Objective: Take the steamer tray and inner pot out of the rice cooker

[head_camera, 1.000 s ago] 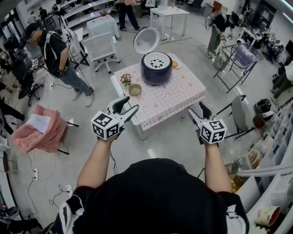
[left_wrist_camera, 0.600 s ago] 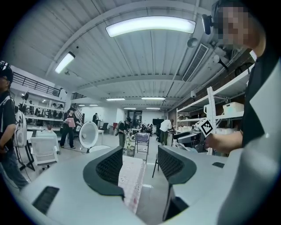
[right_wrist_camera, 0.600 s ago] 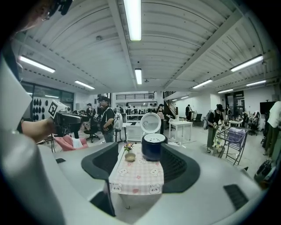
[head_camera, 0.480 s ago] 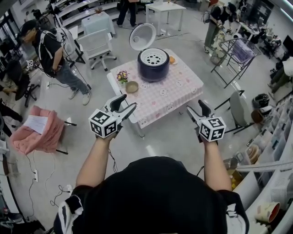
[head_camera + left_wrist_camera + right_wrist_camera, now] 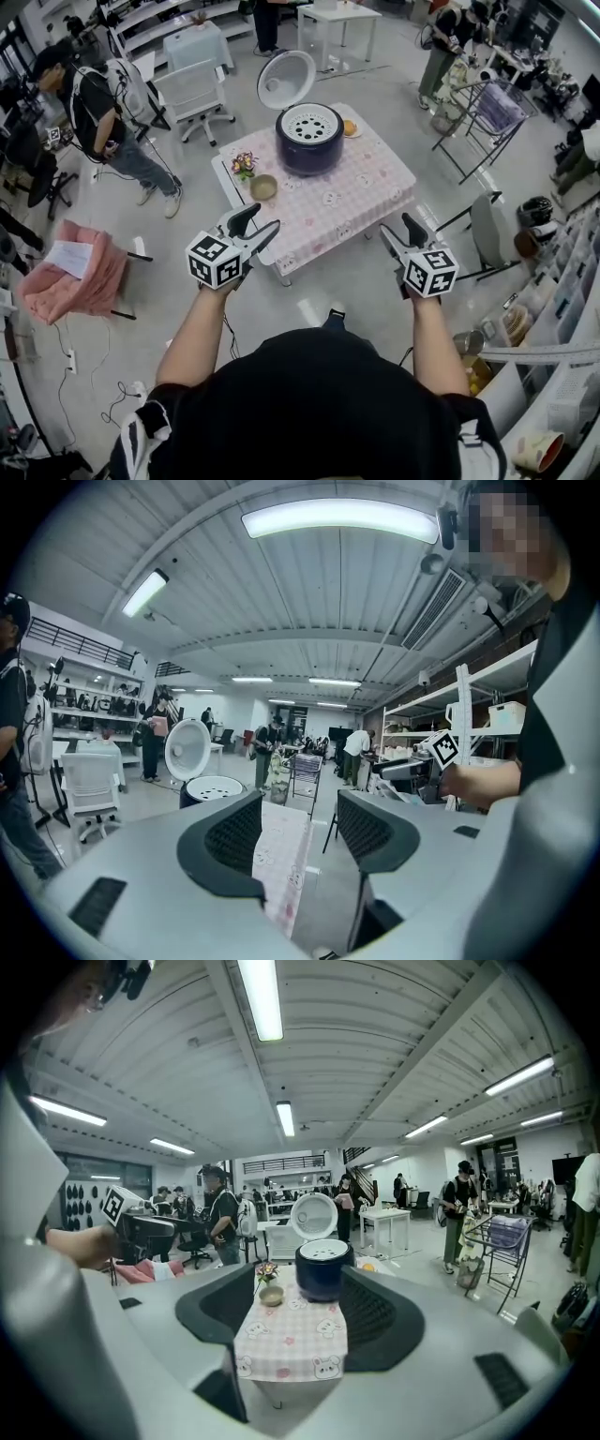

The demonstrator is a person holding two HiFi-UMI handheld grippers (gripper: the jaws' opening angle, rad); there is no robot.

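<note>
Left gripper [image 5: 253, 225] released, empty, short of the table's [image 5: 367, 192] near edge. Reaching in from there could clip the flowers [image 5: 244, 165] or the bowl [image 5: 263, 187], which looks empty, by the left edge. Rice cooker [image 5: 309, 152] near the far edge, lid [image 5: 286, 80] up, steamer tray [image 5: 310, 123] seated in it, inner pot hidden beneath. One-sided lift could tilt the tray. Right gripper [image 5: 400, 232] released, empty, well apart from it.

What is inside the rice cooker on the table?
A white tray with holes sits in the top of the rice cooker. It covers everything below, so nothing underneath can be seen.
</note>
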